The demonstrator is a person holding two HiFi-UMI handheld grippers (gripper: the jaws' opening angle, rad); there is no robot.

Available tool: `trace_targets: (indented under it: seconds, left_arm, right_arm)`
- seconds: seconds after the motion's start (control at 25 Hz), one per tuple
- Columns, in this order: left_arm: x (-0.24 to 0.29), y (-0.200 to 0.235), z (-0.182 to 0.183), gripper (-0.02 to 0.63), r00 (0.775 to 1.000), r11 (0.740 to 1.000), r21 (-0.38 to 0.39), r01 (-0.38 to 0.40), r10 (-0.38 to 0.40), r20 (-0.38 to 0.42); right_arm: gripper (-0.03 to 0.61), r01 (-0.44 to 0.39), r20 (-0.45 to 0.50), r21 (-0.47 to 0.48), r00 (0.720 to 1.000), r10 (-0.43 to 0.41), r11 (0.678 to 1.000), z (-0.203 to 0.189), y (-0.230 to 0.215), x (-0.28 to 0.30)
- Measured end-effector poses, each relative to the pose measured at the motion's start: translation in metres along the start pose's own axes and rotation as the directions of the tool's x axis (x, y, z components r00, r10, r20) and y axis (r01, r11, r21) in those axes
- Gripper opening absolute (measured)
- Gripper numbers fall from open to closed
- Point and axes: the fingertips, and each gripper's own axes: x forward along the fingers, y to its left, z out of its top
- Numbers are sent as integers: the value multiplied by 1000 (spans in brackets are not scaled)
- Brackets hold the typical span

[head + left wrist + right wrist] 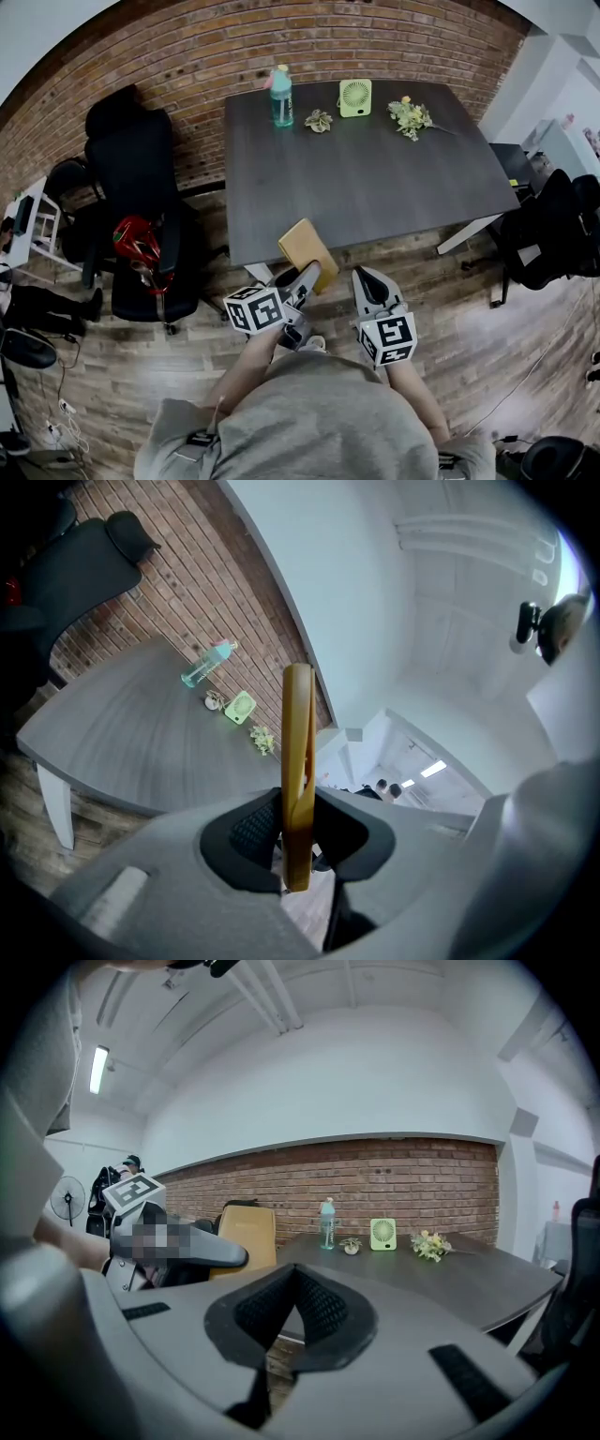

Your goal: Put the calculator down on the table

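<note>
The calculator (pixel 307 247) is a flat tan slab held upright, just short of the near edge of the dark grey table (pixel 375 178). My left gripper (pixel 302 279) is shut on its lower end. In the left gripper view the calculator (pixel 298 761) stands edge-on between the black pads, with the table (pixel 131 733) ahead and below. My right gripper (pixel 368 279) hovers beside it to the right, shut with nothing in it. In the right gripper view, the calculator (pixel 247 1236) and the left gripper (pixel 173 1246) show at the left.
At the table's far edge stand a teal bottle (pixel 281 97), a small plant (pixel 319 120), a green fan (pixel 355 97) and a bunch of flowers (pixel 411 116). Black chairs (pixel 141 187) with a red helmet (pixel 136 240) stand left; another chair (pixel 553 230) stands right.
</note>
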Motion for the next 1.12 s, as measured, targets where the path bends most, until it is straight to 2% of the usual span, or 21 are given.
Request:
trace_targets:
  seconds: [0.52,1.12]
  left_arm:
    - [26,31,15,91,999,1000,-12,-6,6,-34]
    - [84,72,31,91,997,998,-28,-58,56,-48]
  right_arm:
    - [3,40,-35,9,999,-39,999,-7,-13,21]
    - [3,-21,-39,-2,999,21,1000,-9,-49,75]
